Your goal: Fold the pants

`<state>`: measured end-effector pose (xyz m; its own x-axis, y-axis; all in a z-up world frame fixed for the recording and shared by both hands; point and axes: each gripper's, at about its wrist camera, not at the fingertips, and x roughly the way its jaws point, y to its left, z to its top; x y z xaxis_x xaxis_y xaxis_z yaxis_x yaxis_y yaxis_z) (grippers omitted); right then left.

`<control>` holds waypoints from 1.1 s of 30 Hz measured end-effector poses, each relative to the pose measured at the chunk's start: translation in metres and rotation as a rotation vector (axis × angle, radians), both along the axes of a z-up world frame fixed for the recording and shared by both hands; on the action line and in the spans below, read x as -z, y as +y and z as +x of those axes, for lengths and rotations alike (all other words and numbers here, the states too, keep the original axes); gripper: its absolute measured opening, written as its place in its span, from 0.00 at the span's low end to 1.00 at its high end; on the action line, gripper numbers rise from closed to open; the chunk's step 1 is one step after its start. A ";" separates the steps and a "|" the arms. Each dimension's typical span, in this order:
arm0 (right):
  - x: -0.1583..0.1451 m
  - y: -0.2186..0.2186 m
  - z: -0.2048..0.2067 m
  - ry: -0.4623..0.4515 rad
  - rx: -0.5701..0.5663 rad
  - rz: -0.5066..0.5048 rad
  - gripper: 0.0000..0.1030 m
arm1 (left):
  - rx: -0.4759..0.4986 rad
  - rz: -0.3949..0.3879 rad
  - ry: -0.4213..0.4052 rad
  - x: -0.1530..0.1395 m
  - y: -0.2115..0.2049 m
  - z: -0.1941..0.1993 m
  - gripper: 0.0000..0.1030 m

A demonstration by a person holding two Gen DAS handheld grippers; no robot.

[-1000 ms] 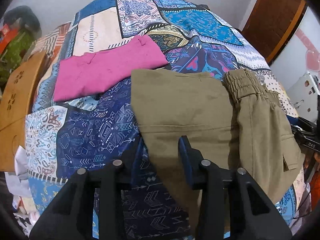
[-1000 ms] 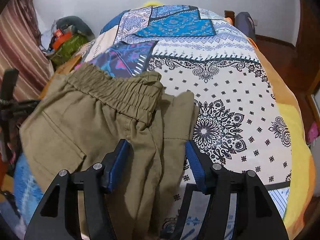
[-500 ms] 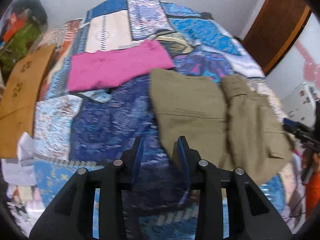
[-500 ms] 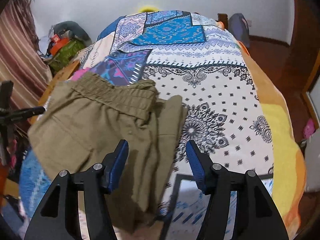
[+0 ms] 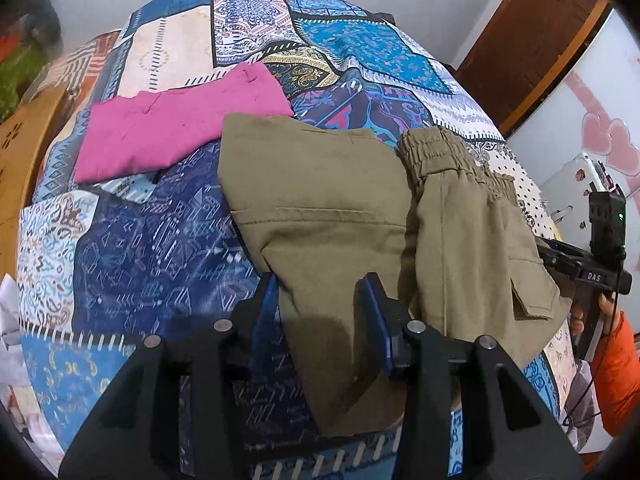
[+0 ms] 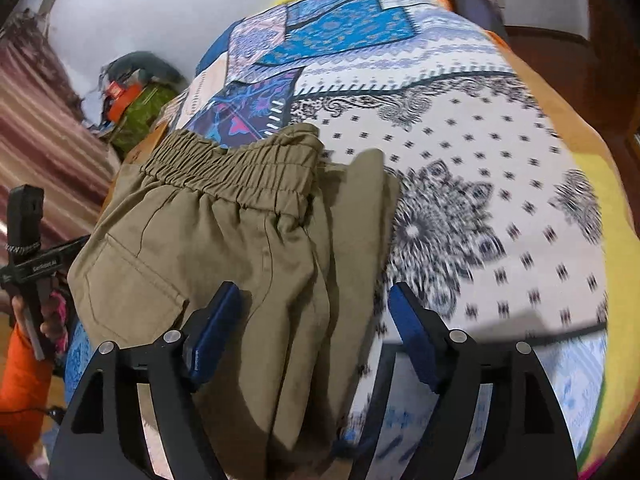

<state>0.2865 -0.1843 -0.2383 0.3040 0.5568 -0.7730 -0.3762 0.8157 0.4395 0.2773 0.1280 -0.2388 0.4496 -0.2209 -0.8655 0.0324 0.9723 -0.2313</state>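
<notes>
Olive-green pants lie folded on the patterned bedspread, with the elastic waistband at the right end. My left gripper is open and empty, its jaws over the near edge of the folded leg part. In the right wrist view the same pants show the waistband and a back pocket. My right gripper is open and empty above the pants' near right edge. It also shows at the right of the left wrist view.
A folded magenta garment lies on the bed behind the pants to the left. A wooden board stands at the bed's left side. Clutter sits by the far wall. A brown door is at the right.
Both grippers drew back from the pants half a second ago and have come close over them again. The left jaws stand wider apart. The pants have not moved.
</notes>
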 end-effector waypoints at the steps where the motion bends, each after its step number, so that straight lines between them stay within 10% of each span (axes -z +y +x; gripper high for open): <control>1: 0.001 0.001 0.004 0.008 -0.002 0.007 0.72 | -0.004 -0.002 -0.002 0.001 0.000 0.002 0.41; 15: -0.018 0.002 0.009 -0.106 0.012 -0.029 0.15 | 0.007 0.187 -0.093 -0.013 -0.023 0.014 0.05; 33: -0.099 0.024 0.003 -0.298 -0.021 -0.045 0.12 | -0.073 0.192 -0.340 -0.122 -0.012 -0.010 0.00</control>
<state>0.2892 -0.1605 -0.1389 0.5099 0.5322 -0.6758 -0.4999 0.8227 0.2707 0.2669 0.1157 -0.1169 0.7263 -0.0264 -0.6869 0.0047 0.9994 -0.0335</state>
